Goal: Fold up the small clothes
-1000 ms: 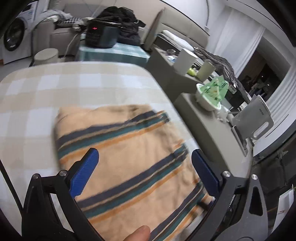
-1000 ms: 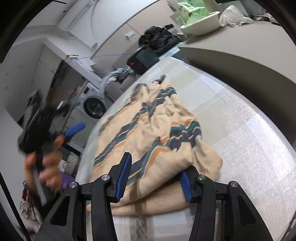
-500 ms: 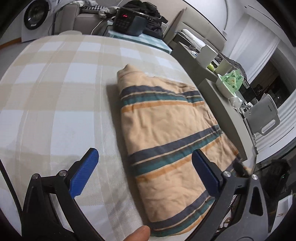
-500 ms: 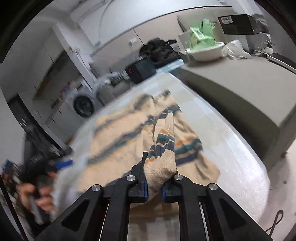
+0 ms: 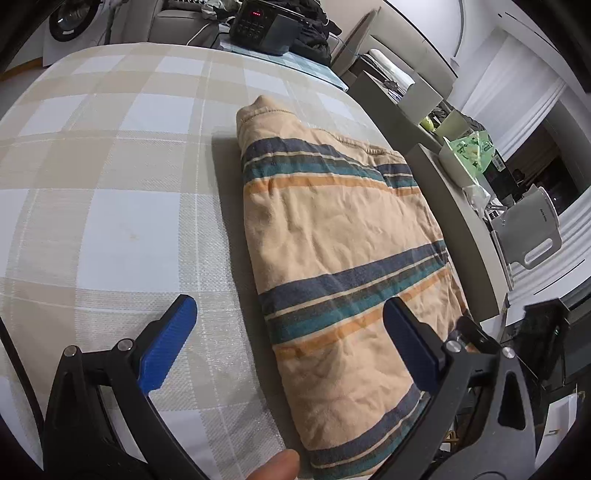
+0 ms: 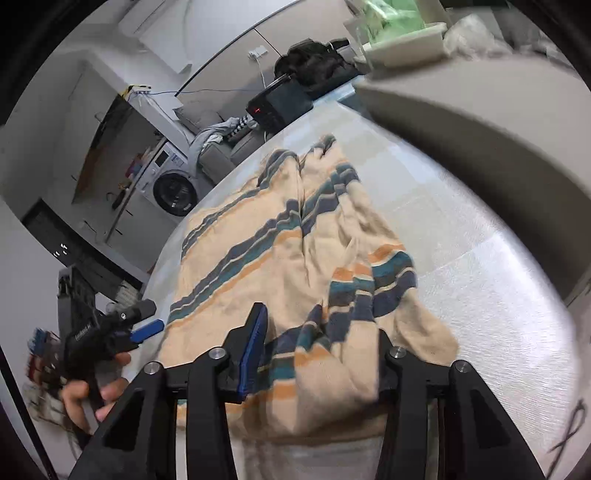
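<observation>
A tan garment (image 5: 332, 240) with navy, teal and orange stripes lies folded on the checked table cover (image 5: 110, 166); it also shows in the right wrist view (image 6: 280, 258). My left gripper (image 5: 288, 332) is open and empty, hovering over the garment's near left edge. My right gripper (image 6: 317, 350) is open, its jaws astride a bunched fold of the garment at the near end; its right finger is partly hidden by the cloth. The left gripper also shows at the far left of the right wrist view (image 6: 144, 325).
A grey counter (image 5: 454, 206) runs along the table's right side with a bowl (image 5: 458, 162) and a kettle (image 5: 532, 229). A black appliance (image 5: 262, 26) stands beyond the table's far edge. A washing machine (image 6: 170, 184) stands further back.
My right gripper, shut on a fold half a second ago, has opened and the fold has dropped onto the garment. My left gripper has drawn back to the garment's left edge.
</observation>
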{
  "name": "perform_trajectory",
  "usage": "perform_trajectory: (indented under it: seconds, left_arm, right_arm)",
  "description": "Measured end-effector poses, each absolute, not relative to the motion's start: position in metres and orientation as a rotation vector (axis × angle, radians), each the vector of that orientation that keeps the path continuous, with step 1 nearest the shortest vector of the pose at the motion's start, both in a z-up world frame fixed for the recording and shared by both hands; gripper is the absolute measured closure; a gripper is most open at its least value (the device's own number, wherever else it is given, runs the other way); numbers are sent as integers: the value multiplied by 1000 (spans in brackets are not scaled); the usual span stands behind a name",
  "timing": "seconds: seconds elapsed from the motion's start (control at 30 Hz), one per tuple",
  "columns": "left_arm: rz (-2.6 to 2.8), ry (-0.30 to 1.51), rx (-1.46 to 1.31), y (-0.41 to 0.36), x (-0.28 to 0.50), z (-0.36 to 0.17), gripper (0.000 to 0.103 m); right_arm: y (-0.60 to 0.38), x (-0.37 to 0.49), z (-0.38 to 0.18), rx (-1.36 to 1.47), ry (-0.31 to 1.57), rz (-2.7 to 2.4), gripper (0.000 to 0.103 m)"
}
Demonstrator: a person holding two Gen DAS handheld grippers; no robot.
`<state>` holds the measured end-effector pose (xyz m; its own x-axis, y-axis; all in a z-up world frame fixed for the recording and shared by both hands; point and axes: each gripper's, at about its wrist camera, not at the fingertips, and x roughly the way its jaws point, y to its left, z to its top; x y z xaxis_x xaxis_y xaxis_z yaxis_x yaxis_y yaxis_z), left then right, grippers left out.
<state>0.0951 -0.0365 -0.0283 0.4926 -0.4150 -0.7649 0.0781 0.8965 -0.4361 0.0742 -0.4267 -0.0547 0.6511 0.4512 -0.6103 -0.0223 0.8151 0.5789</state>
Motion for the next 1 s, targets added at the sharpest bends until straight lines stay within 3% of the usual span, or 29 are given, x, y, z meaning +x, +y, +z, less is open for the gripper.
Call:
perform_trajectory:
  seconds: [0.07,0.1,0.3,0.47,0.7,0.77,0.93,1.0]
  left_arm:
    - [-302,1016,-368,-37,96,-30,3]
    - [-302,1017,-372,-37,96,-30,3]
    - [-302,1000,-396,-32,94,-29,3]
    - [-301,978,-395,-27,89,-22,3]
    - [-310,1004,-381,-35,89,-29,3]
    - [-311,1012,-378,-37,89,-32,3]
    - [-306,1032,-381,-41,94,-41,3]
    - [-307,1031,-372,-44,97,-42,3]
  right_arm:
    - [-423,80,-51,527,839,247,76]
    - [-421,81,-47,502,841,228,89]
    - [-398,88,-2,372,758,236,96]
    - [-394,48,32,237,633,169,96]
    - [-400,51,-33,181,787,61,96]
    - [-405,52,-32,181,792,81,92]
    - [-428,49,-14,176,737,77,65]
    - [-439,53,-16,188,763,85,64]
